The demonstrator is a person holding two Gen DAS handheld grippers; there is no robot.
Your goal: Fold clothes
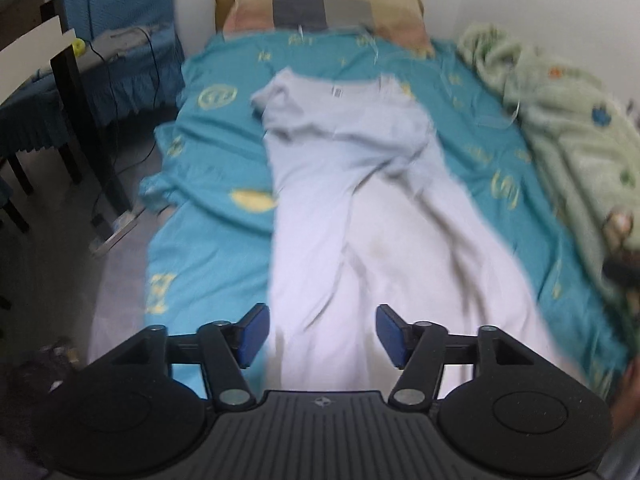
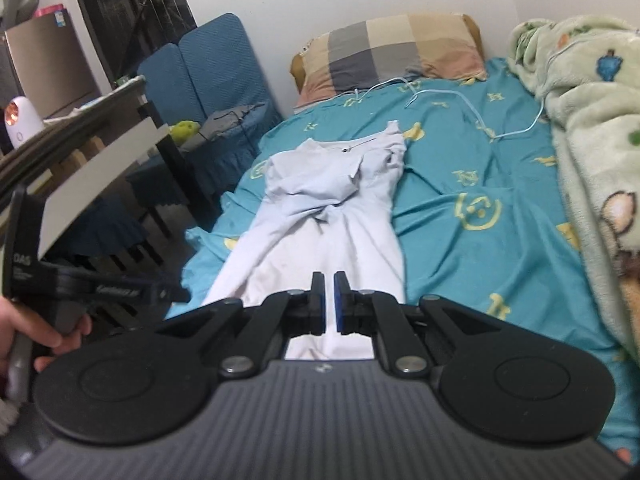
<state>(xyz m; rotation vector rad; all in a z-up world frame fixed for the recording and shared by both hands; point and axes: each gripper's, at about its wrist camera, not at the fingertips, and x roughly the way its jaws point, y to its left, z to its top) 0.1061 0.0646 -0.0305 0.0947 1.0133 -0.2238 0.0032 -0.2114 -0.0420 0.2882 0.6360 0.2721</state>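
Two risks stand out: the right gripper, jaws nearly pressed together, may only pinch one layer of the white shirt, while the left gripper, jaws spread and empty, lets its side sag and skew the fold.

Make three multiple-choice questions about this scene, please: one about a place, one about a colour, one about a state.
1. Where does the white garment lie?
A. on the bed sheet
B. on the chair
C. on the floor

2. What colour is the bed sheet?
A. red
B. teal with yellow prints
C. plain grey

3. How stands the left gripper?
A. shut on the pillow
B. open
C. shut on the cable

Answers: 1 A, the garment is spread along the sheet; 2 B, teal cloth with yellow symbols; 3 B, the blue pads stand wide apart over the garment.
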